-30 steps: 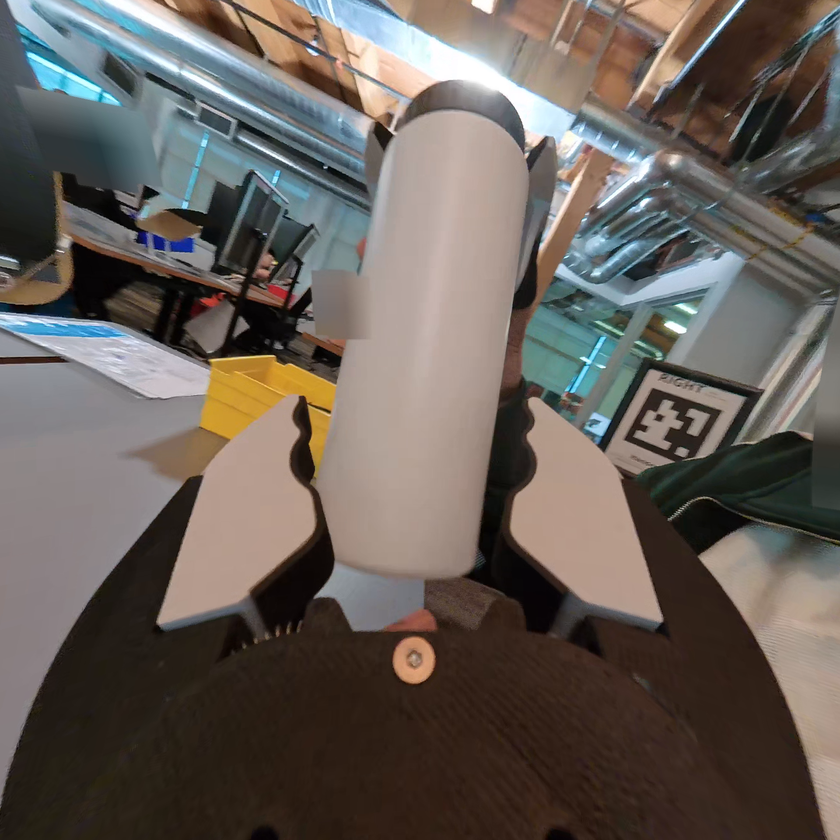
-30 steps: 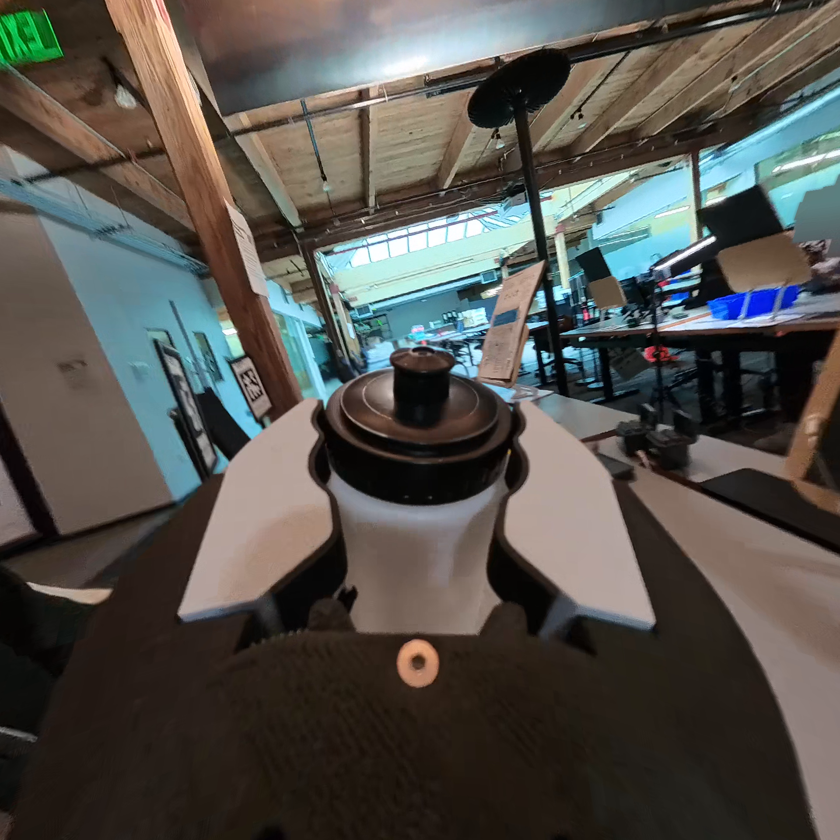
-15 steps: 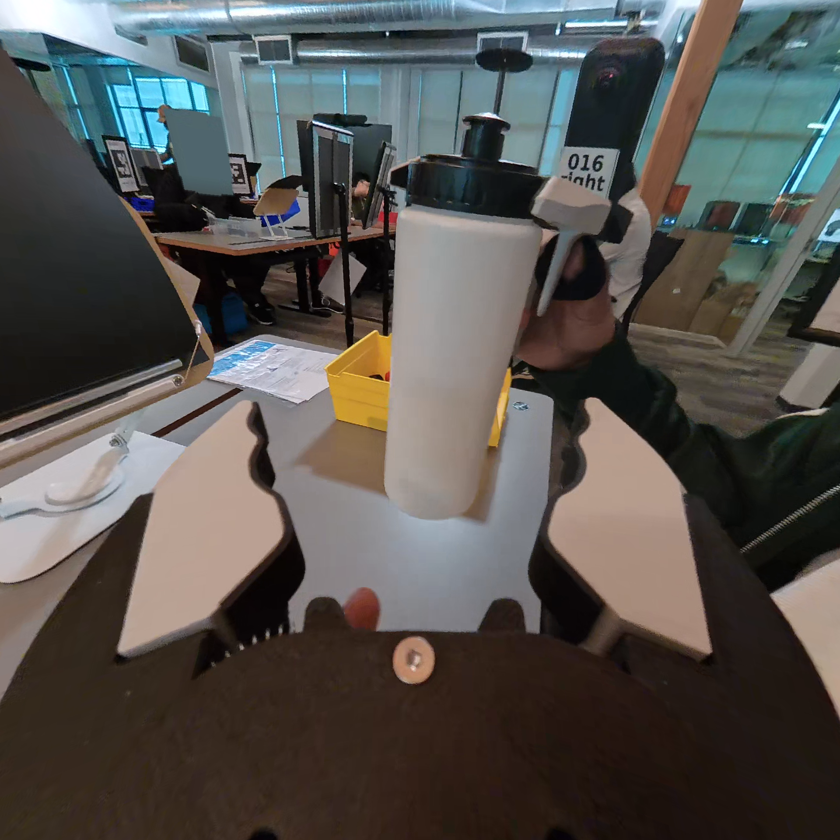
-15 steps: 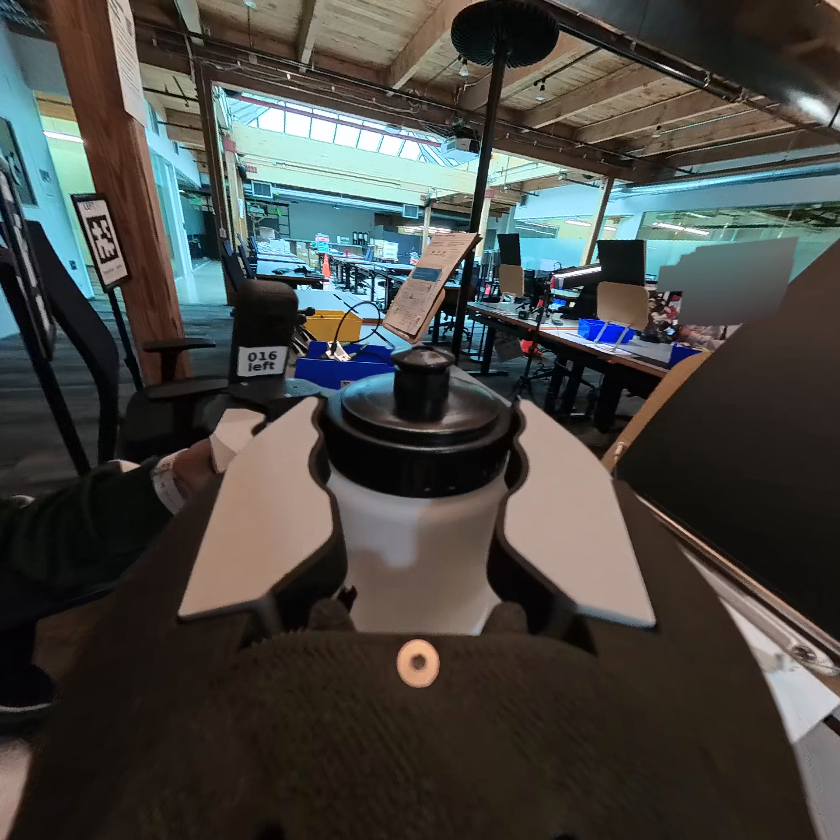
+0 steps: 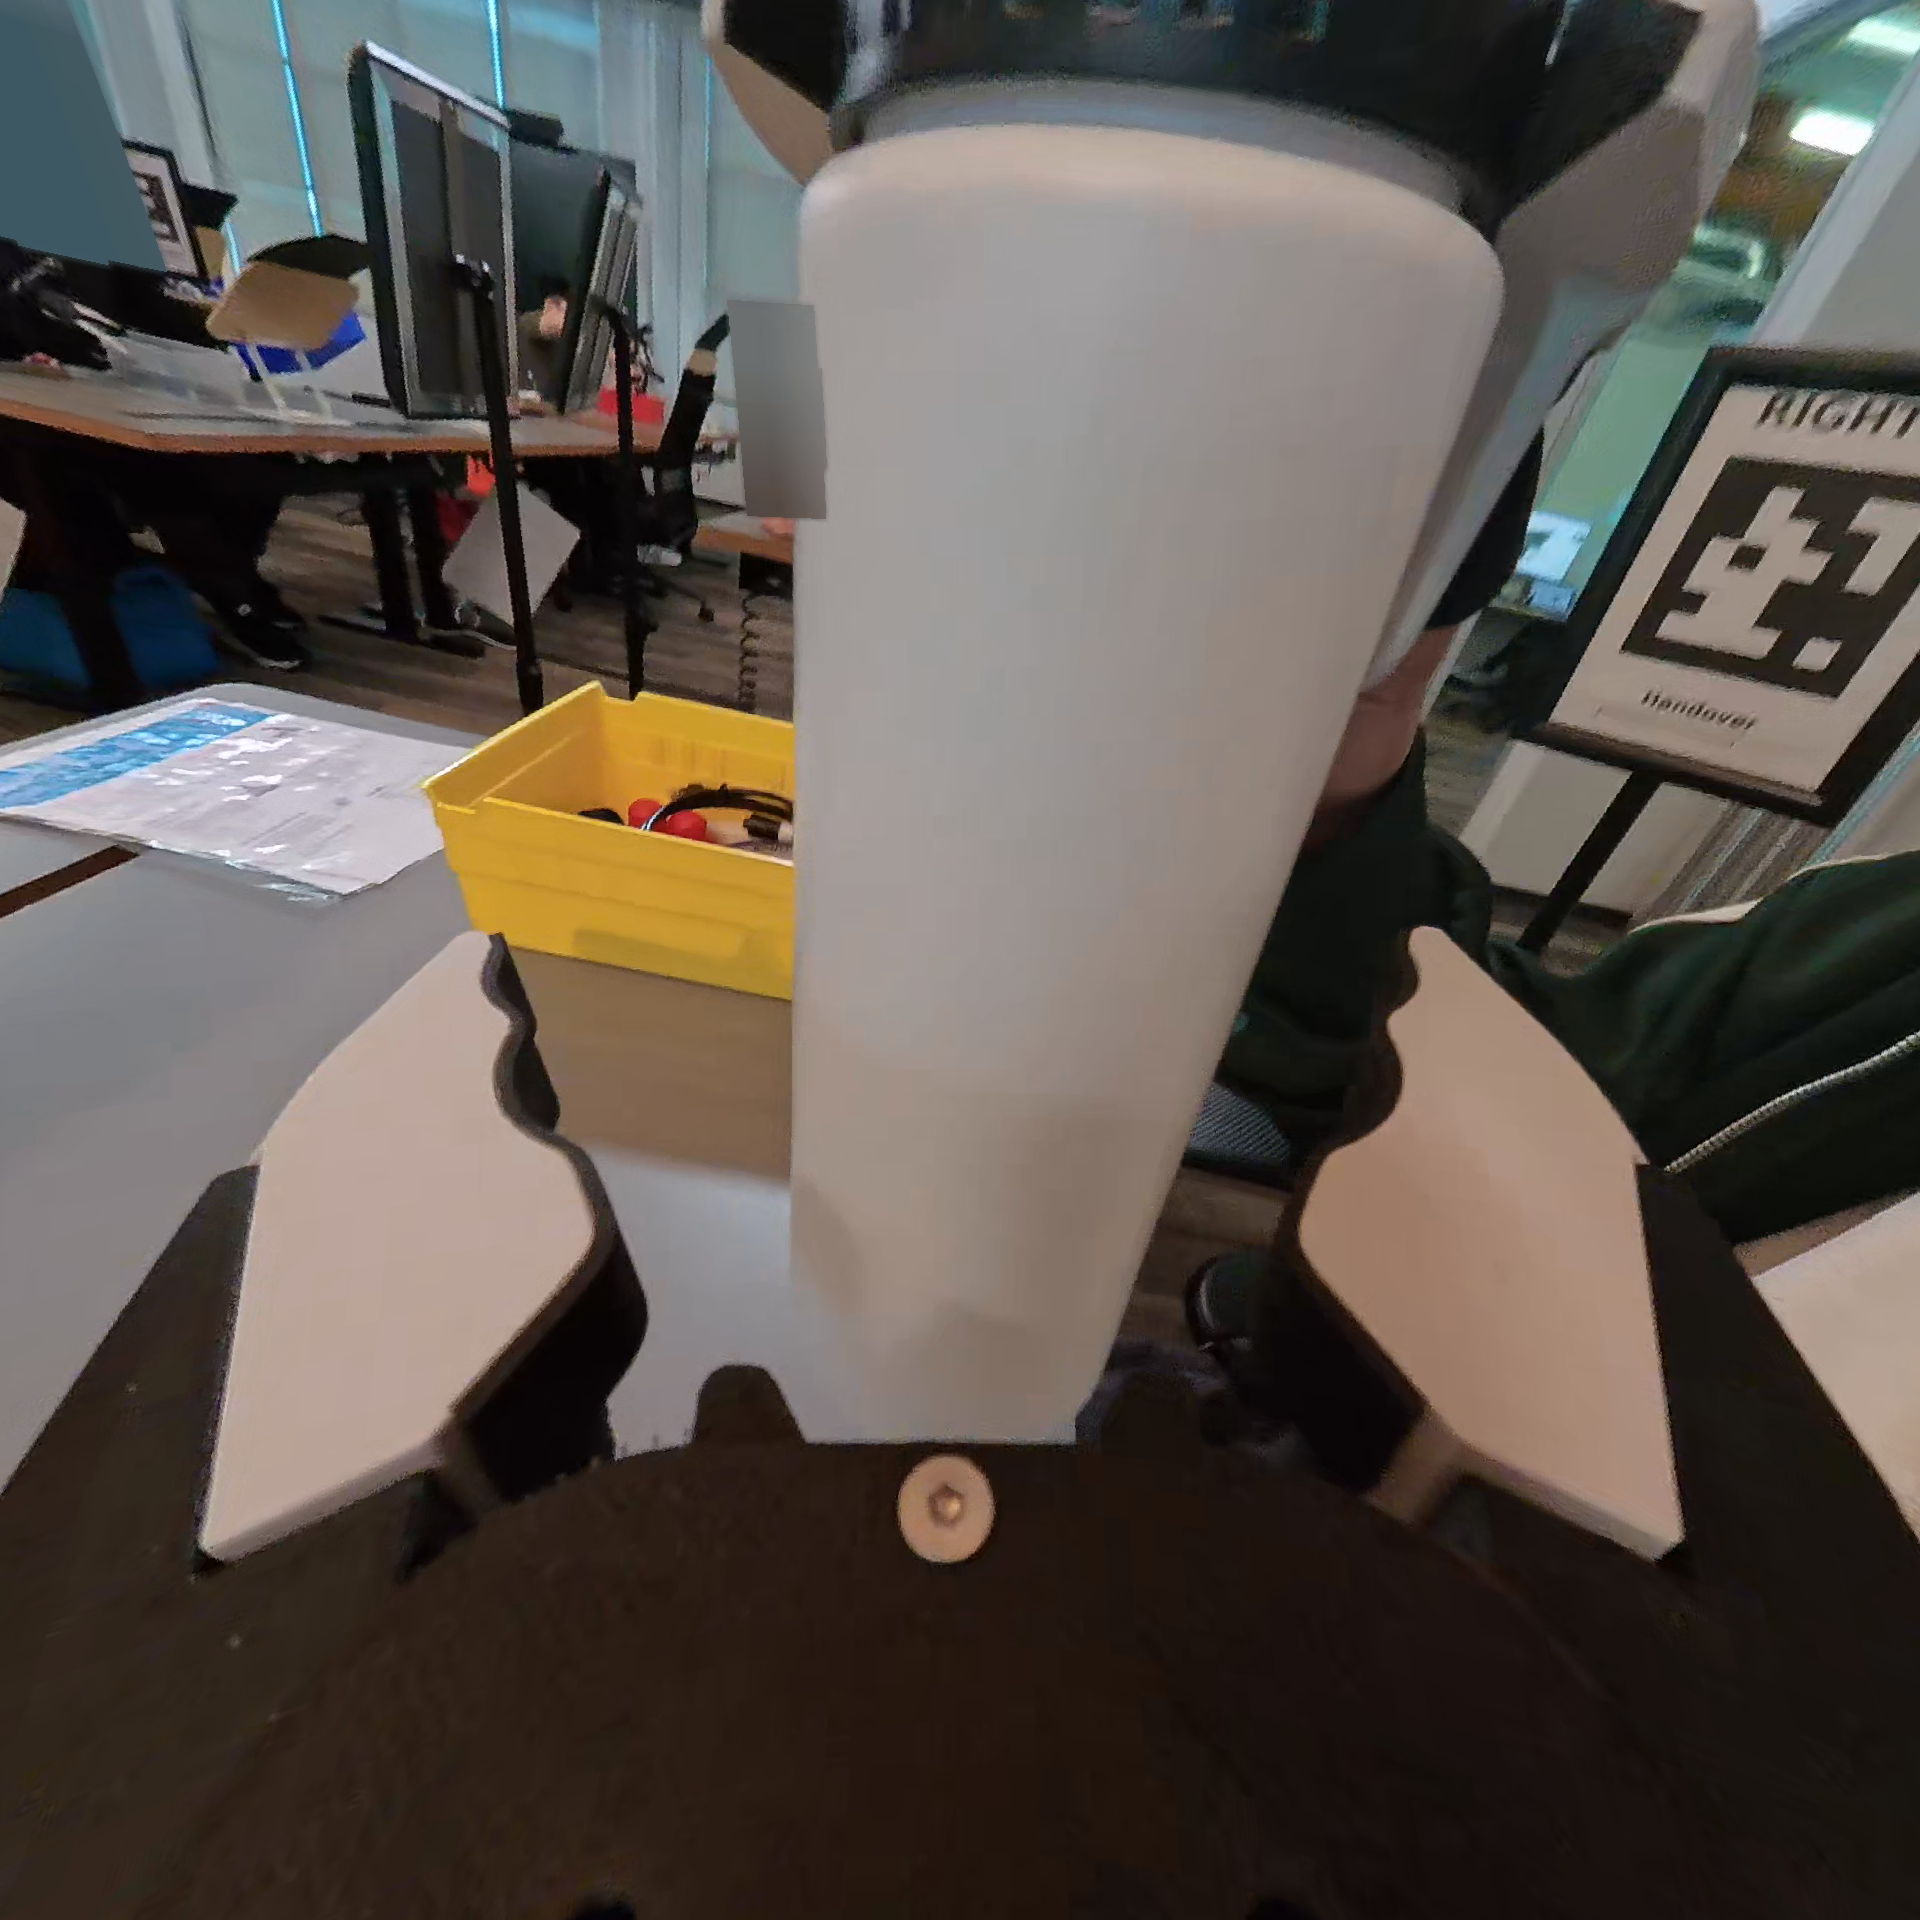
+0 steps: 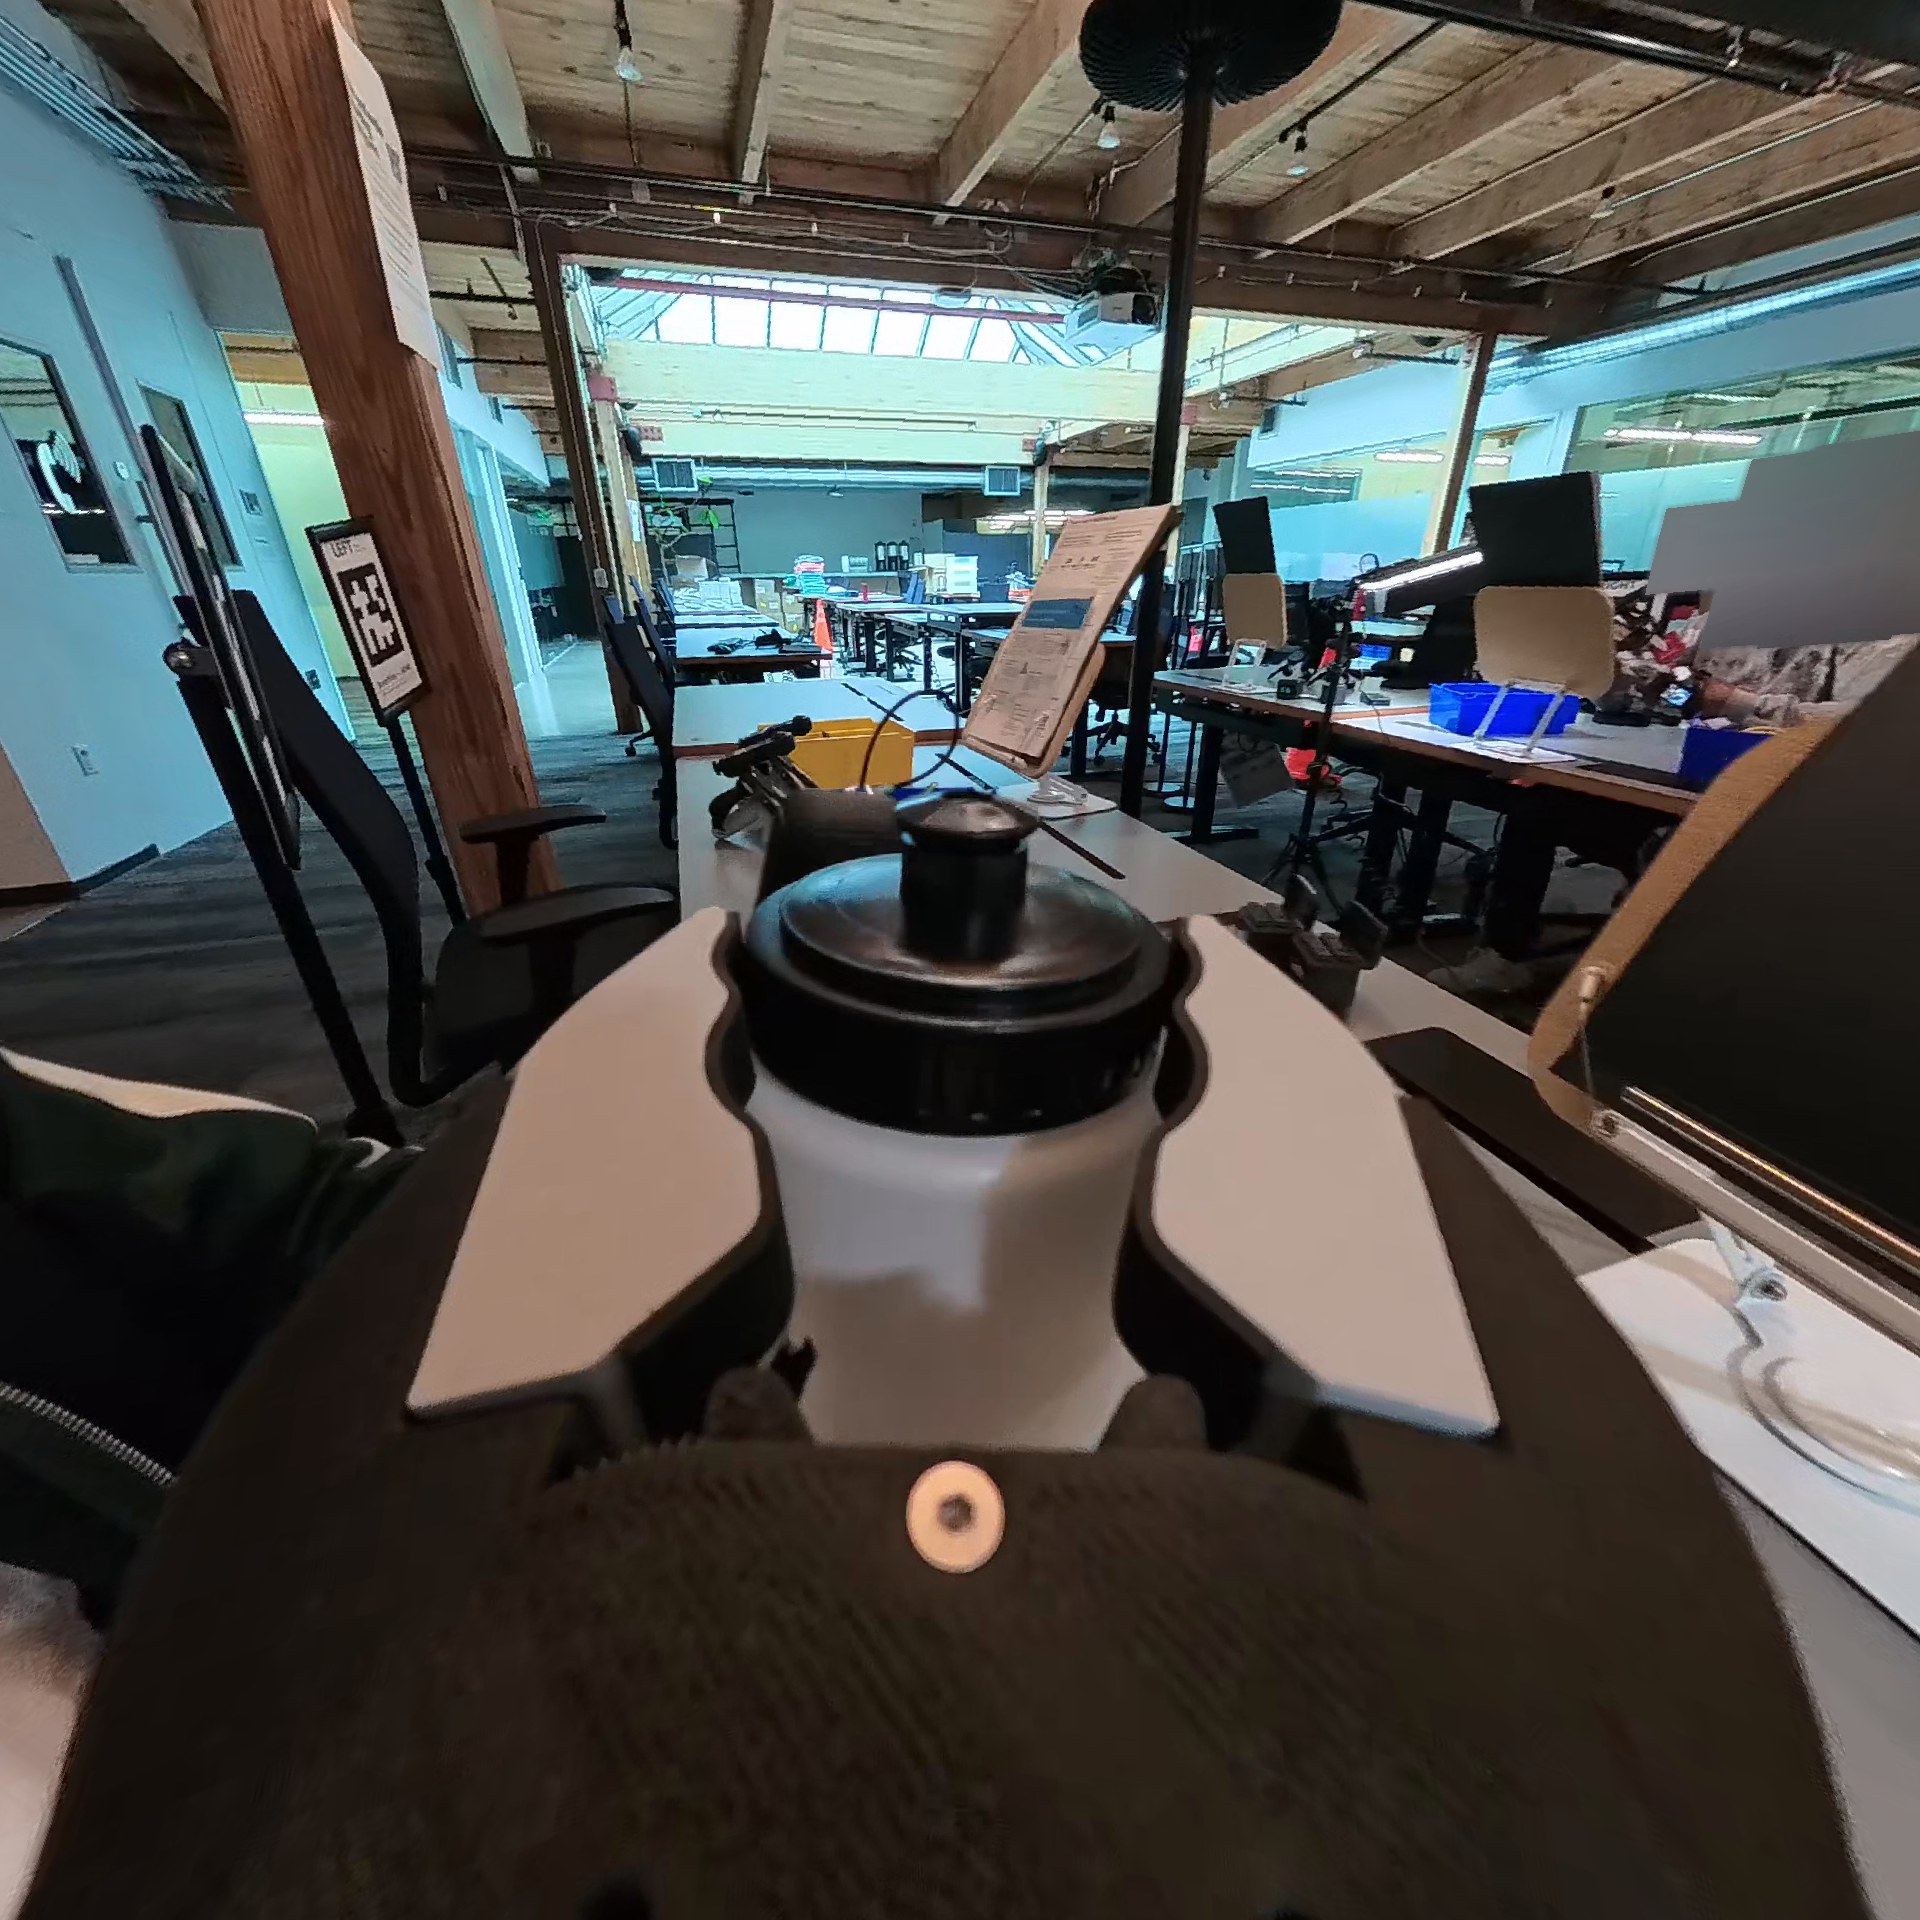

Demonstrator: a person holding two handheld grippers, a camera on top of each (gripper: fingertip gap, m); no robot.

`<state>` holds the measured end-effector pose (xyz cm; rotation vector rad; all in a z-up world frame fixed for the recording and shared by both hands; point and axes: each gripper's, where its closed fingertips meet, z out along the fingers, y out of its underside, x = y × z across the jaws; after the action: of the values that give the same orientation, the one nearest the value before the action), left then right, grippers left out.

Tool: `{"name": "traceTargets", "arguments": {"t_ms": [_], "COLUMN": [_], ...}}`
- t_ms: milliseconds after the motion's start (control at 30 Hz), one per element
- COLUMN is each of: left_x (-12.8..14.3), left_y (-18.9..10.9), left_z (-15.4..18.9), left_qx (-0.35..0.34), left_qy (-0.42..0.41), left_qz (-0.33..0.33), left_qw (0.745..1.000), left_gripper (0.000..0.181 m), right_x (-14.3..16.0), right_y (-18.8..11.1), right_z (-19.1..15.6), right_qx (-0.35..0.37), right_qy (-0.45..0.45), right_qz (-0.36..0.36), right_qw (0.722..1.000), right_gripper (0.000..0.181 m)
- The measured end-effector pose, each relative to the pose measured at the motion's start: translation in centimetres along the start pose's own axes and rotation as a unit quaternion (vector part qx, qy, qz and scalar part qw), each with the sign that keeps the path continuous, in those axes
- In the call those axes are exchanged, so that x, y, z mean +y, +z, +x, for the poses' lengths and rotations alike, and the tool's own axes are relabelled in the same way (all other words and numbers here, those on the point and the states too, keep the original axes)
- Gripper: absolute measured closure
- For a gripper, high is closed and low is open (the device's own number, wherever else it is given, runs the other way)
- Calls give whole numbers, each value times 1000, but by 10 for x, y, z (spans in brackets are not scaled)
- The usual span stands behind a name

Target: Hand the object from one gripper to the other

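The right gripper (image 6: 956, 1039) is closed on the bottle (image 6: 956, 1278) just below its black cap (image 6: 956, 997), both fingers pressed against the neck, so it carries the bottle's weight. The bottle hangs upright from that grip, off the table.

The left gripper (image 5: 940, 1143) is spread wide, and the bottle's white body (image 5: 1049, 790) stands between its fingers with a clear gap on each side. The left finger (image 5: 416, 1226) and the right finger (image 5: 1486, 1247) both stand apart from it; the bottle's lower end reaches down close to the gripper's base.

Judging from this, the handover is about midway: the bottle is lined up inside the receiving gripper, but nothing has closed on it there. What is left is for the left gripper to close on the body, and then for the right one to let go at the neck.

Behind the bottle a yellow bin (image 5: 623, 842) sits on the grey table (image 5: 156, 997), near some printed sheets (image 5: 208, 790).
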<state>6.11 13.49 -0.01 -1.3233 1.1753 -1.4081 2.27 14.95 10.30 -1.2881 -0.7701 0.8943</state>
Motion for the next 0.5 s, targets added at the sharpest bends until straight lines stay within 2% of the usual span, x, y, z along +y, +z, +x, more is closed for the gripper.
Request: {"name": "traceTargets", "arguments": {"t_ms": [133,300,500], "left_x": [-4,1,7], "left_y": [-7,-18,-26], "left_z": [5,7,9], "left_qx": [-3,-25,-35], "left_qy": [14,39,29], "left_qz": [25,11,1], "left_qw": [1000,999,999], "left_gripper": [36,55,47], "right_x": [-1,0,6], "right_y": [11,24,38], "right_z": [-13,-26,-34], "right_qx": [-22,-52,-78], "right_qy": [0,-2,-6], "right_qz": [1,-1,-12], "right_qw": [1000,999,997], "right_gripper": [104,104,104]}}
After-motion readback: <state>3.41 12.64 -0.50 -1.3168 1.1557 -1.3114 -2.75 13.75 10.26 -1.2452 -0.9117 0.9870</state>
